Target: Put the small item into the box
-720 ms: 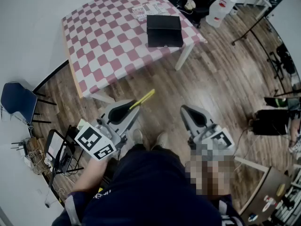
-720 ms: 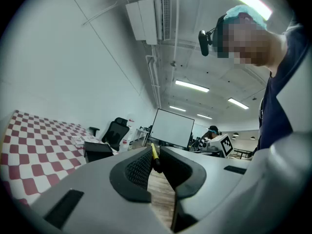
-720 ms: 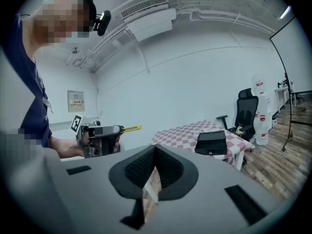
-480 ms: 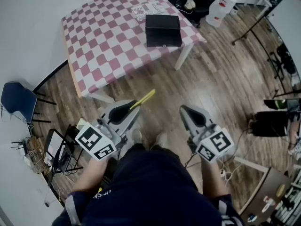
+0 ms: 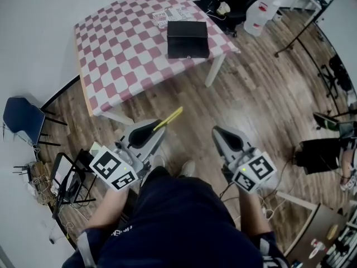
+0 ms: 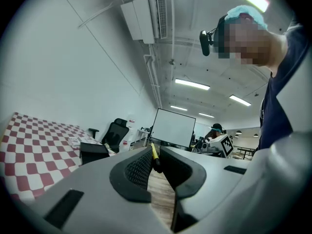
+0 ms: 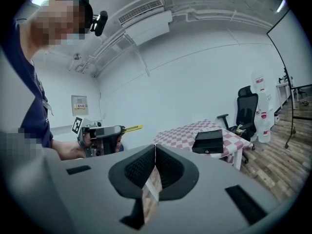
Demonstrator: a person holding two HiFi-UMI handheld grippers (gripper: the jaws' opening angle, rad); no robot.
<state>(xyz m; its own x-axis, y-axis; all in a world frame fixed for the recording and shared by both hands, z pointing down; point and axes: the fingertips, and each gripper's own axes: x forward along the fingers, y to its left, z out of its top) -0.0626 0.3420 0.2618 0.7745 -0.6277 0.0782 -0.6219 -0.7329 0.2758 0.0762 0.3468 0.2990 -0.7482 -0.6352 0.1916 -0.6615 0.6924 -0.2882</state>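
The black box (image 5: 188, 38) hides its inside; print on the papers (image 5: 167, 14) just behind it is unreadably small. Well before the box, the yellow item (image 5: 172, 116) has its rear end buried between the jaws of the left gripper (image 5: 160, 128).

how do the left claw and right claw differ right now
The left claw is shut on a yellow stick; the right claw is shut on nothing. In the head view the left claw slants rightward, the right claw leftward. Both are grey, held over the wood floor.
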